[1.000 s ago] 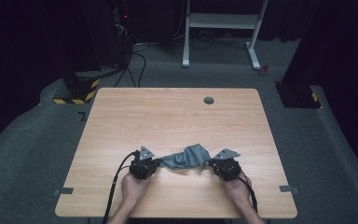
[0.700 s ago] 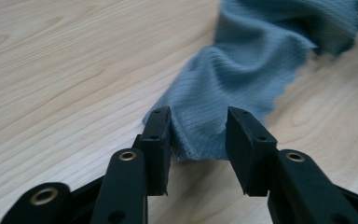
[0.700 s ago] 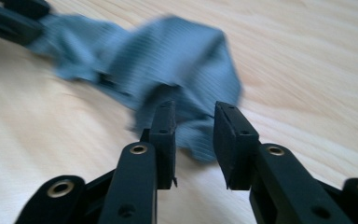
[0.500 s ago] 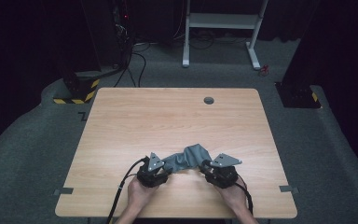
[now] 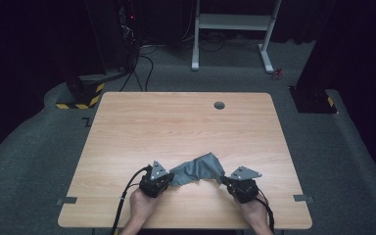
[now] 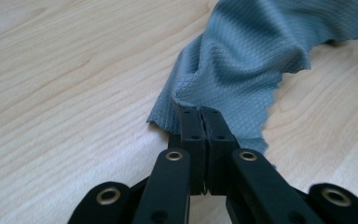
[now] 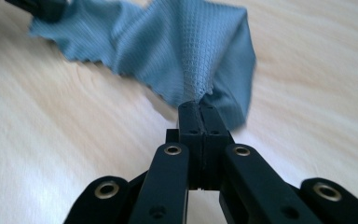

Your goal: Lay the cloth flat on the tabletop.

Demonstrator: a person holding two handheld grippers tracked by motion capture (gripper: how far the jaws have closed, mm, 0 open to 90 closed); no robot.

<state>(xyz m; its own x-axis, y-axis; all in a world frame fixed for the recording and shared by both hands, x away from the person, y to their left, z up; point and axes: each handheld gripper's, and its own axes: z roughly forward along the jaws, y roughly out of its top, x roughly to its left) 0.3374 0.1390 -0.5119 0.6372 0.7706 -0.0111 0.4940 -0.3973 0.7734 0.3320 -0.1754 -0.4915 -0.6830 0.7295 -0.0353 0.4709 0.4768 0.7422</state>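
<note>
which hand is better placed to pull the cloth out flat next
Right, probably. Both the left gripper and the right gripper are shut on ends of the grey cloth, but the bunched fold lies nearer the right one, with bare table beyond it.

Each claw, left claw (image 5: 169,177) and right claw (image 5: 226,179), is showing black jaws studded with brass-ringed rivets, a grey three-cornered plate on top, and a black cable trailing toward the near edge; forearms are showing no sleeves.
</note>
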